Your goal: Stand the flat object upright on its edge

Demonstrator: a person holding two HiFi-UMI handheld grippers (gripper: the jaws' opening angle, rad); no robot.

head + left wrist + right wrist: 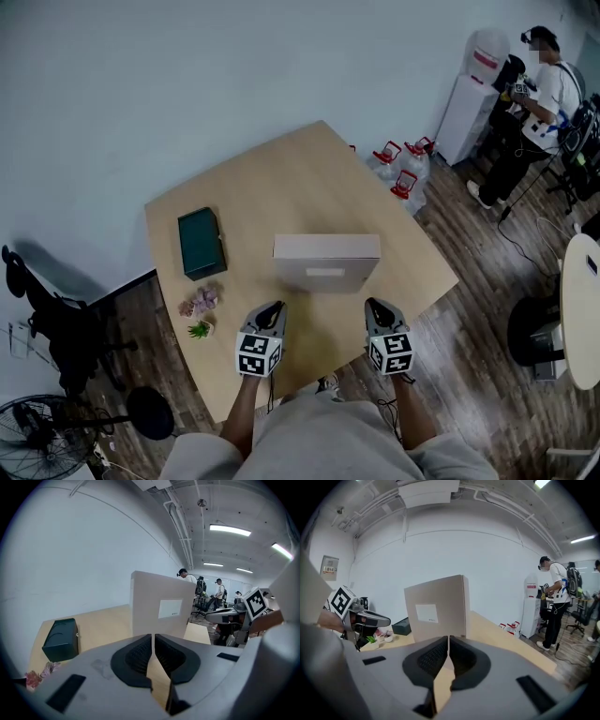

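Head view, upright box (326, 255), wooden table (281, 178), plank floor (487, 314)

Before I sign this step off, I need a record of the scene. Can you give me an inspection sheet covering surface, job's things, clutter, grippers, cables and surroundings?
Surface: light wooden table.
Job's things: flat cardboard box stands upright on its edge, with neither gripper touching it.
Clutter: dark green box lies flat to the left of the cardboard box; pink flowers and a small green plant sit near the table's left edge.
Grippers: left gripper and right gripper are both shut and empty, short of the cardboard box.
Cables: one cable trails on the floor beside a standing person.
Surroundings: water dispenser, water jugs on the floor, fan.
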